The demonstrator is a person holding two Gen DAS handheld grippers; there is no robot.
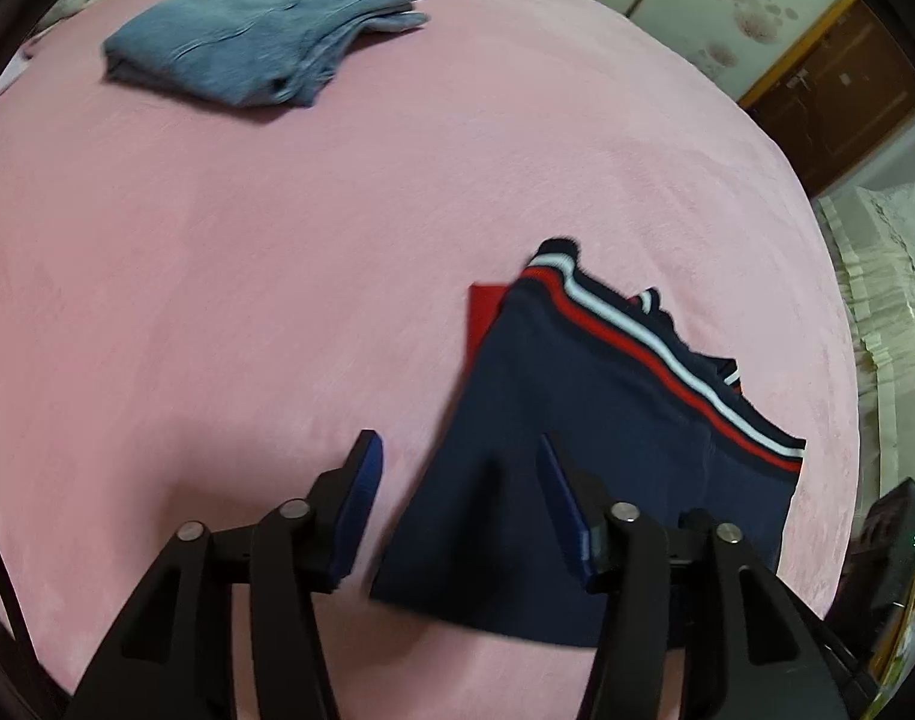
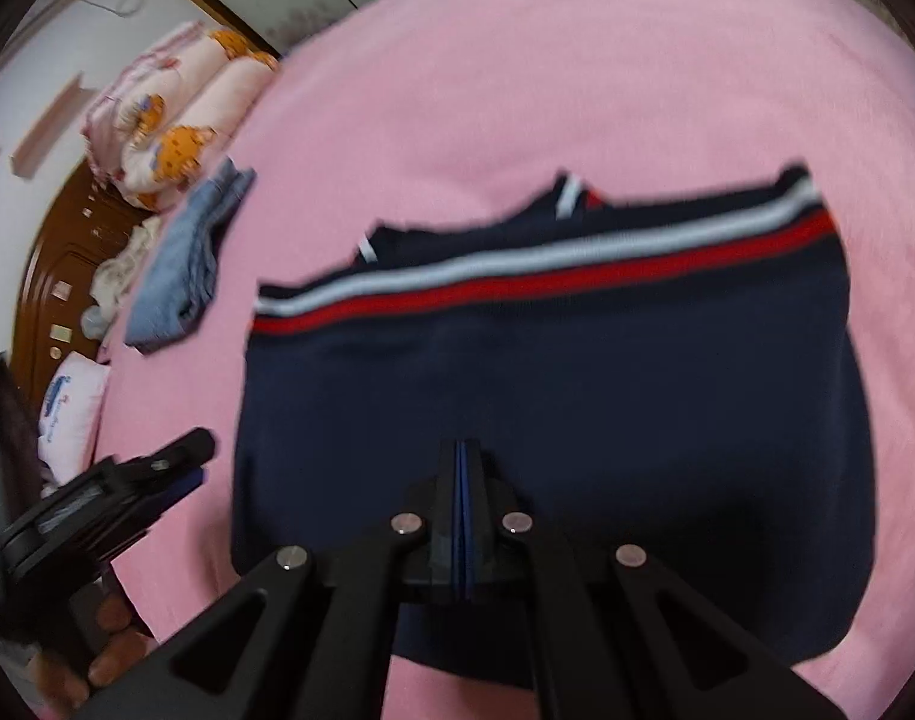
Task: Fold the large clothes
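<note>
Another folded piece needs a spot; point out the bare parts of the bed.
Bare pink blanket spreads between the folded jeans and the navy sweater, left of the left tool. More lies beyond the sweater's striped hem. Crowded: pillows near the headboard.

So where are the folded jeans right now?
The folded jeans lie on the pink bedspread at the upper left of the left wrist view, well apart from the navy striped garment, near the pillows at the bed's head.
</note>
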